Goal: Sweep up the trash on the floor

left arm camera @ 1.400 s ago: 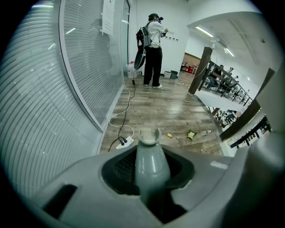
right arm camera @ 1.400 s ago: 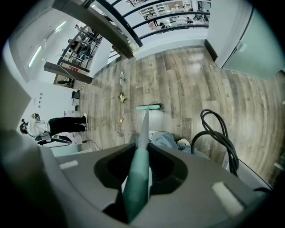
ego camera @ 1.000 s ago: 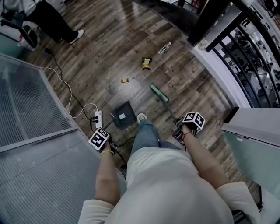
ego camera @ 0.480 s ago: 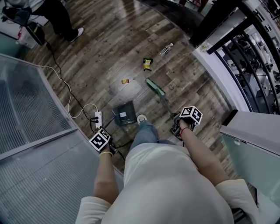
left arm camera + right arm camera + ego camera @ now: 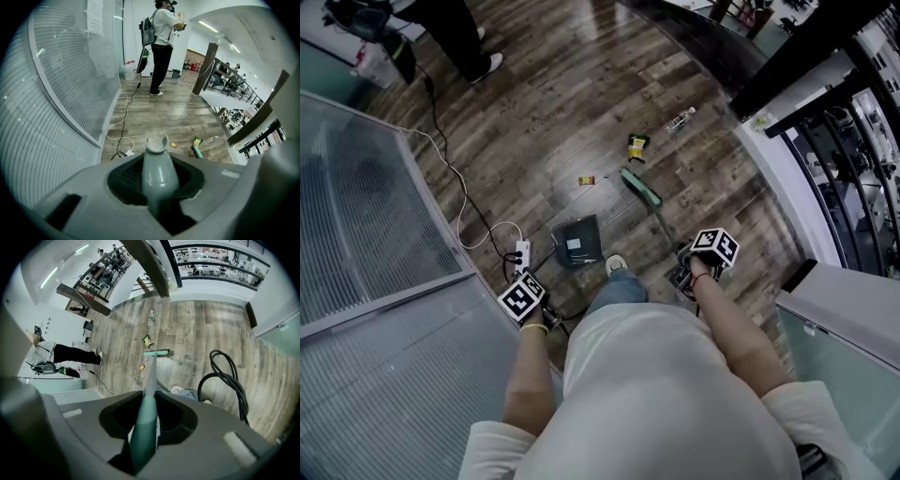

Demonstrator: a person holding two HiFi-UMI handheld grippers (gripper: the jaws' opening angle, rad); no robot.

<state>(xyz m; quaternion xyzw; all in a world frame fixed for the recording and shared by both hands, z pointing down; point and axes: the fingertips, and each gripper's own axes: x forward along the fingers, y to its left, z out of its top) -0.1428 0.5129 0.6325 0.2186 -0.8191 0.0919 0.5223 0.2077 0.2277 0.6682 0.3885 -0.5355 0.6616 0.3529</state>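
- Since a second ago the broom head [image 5: 640,187] has moved further out from the right jaws, closer to the litter. The whole floor view has also shifted as the person steps forward.
- The right gripper [image 5: 149,411] has its jaws clamped on the teal broom handle [image 5: 146,394]. The handle runs straight ahead from the jaws down to the head on the wooden floor [image 5: 553,103].
- The left gripper [image 5: 157,176] has its jaws closed round the grey dustpan handle [image 5: 156,159]. The dustpan [image 5: 578,242] rests on the floor below and ahead of those jaws.
- Three pieces of trash lie beyond the right jaws:
  - A yellow wrapper [image 5: 637,145] sits just past the broom head.
  - A small wrapper [image 5: 587,180] lies to its left, between the broom head and the dustpan.
  - A plastic bottle [image 5: 680,120] lies furthest out.
- None of it appears to be in the dustpan yet, so the sweeping looks barely begun.
- Possible trouble:
  - The dustpan sits apart from the litter, so a quick stroke could flick the light wrappers aside.
  - The bottle may roll away when the bristles touch it.
  - A power strip [image 5: 523,253] and its white cable [image 5: 459,202] lie just beside the dustpan and could catch it.
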